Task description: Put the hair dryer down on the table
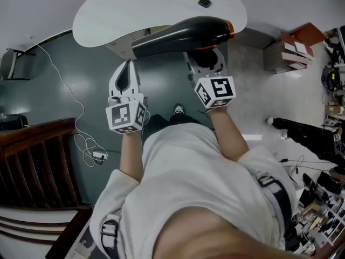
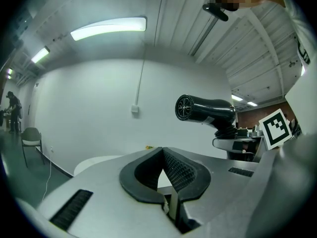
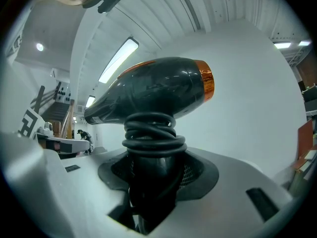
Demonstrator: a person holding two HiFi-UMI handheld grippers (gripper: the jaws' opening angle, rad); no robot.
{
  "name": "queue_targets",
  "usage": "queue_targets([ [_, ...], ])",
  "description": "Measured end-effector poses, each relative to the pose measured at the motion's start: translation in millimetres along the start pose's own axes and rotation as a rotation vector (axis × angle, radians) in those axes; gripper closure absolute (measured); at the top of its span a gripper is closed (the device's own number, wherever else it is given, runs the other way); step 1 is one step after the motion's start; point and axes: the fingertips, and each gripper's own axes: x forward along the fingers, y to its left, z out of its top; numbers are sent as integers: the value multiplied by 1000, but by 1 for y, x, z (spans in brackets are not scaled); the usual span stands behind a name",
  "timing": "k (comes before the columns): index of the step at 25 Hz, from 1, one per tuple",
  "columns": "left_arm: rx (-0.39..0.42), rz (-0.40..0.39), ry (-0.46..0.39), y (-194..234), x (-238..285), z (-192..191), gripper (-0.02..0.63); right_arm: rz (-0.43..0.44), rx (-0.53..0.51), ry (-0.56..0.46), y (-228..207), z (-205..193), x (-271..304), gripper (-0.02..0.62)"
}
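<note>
The black hair dryer [image 1: 183,34] with an orange ring at one end was up in the air, not yet on anything. Its handle, wound with a coiled black cord [image 3: 154,135], was clamped between the jaws of the right hand-held gripper [image 1: 206,57]. The barrel lay across the scene, with the orange end to the right and the grilled round end to the left, and it hung over the near edge of the white oval desk [image 1: 108,15]. The desk top stretched away on the far side, so setting the dryer down probably called for a move farther out and down.

The left hand-held gripper [image 1: 128,65] was just to the left and nearer, clenched on nothing. The middle and left of the desk top were bare. A small dark square object [image 1: 204,2] lay toward the far edge, apart from the dryer.
</note>
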Motion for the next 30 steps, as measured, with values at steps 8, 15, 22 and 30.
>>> queue_targets([
  [8,-12,13,24,20,24,-7,589,7,17,24,-9,-11,34,387],
  [15,-22,-2,30,51,71,-10,589,-2,8,44,-18,-18,81,387],
  [22,-30,-32,52,100,128,-17,589,-22,22,68,-23,-31,150,387],
  [30,-37,-85,79,150,188,-28,589,-60,19,96,-22,-46,215,387],
])
